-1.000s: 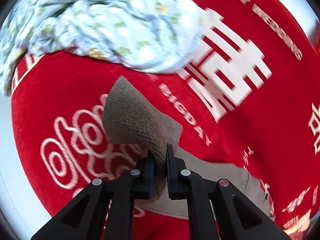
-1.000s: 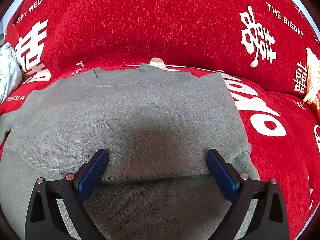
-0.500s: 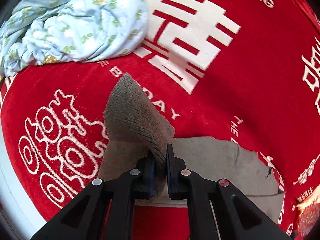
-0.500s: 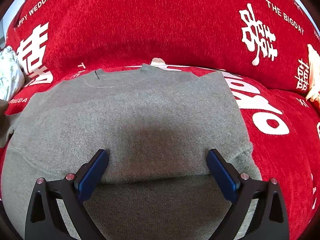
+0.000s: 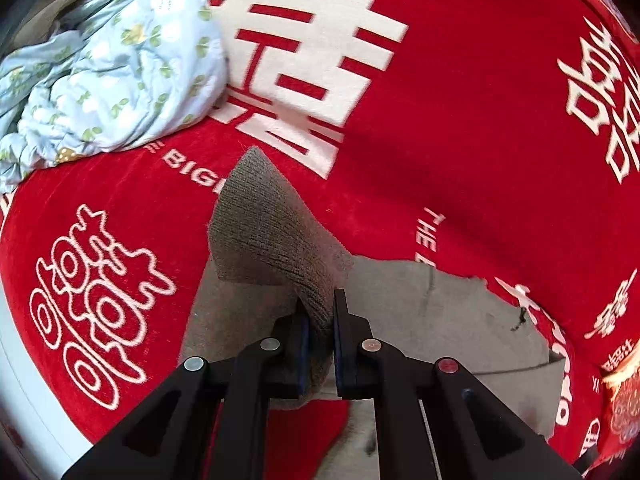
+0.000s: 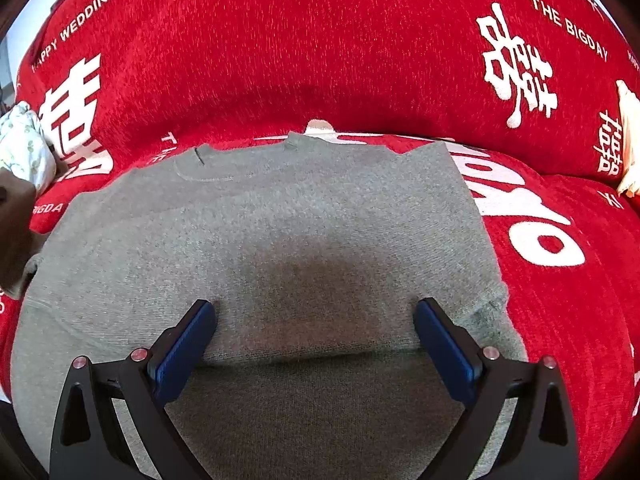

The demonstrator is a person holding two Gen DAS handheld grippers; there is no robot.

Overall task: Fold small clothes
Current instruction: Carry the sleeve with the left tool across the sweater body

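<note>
Over red cover (image 5: pixel 460 140), left gripper (image 5: pixel 319 320) carried sweater cuff (image 5: pixel 264 232) farther right.

Red plush cover (image 6: pixel 320 40) with white double-happiness characters and "HAPPY WEDDING", "THE BIGDAY" lettering, grey knit sweater (image 6: pixel 280 232) spread flat on it, neckline toward the raised back, crumpled pale blue floral garment (image 5: pixel 108 68) lying near the sweater's left side
</note>
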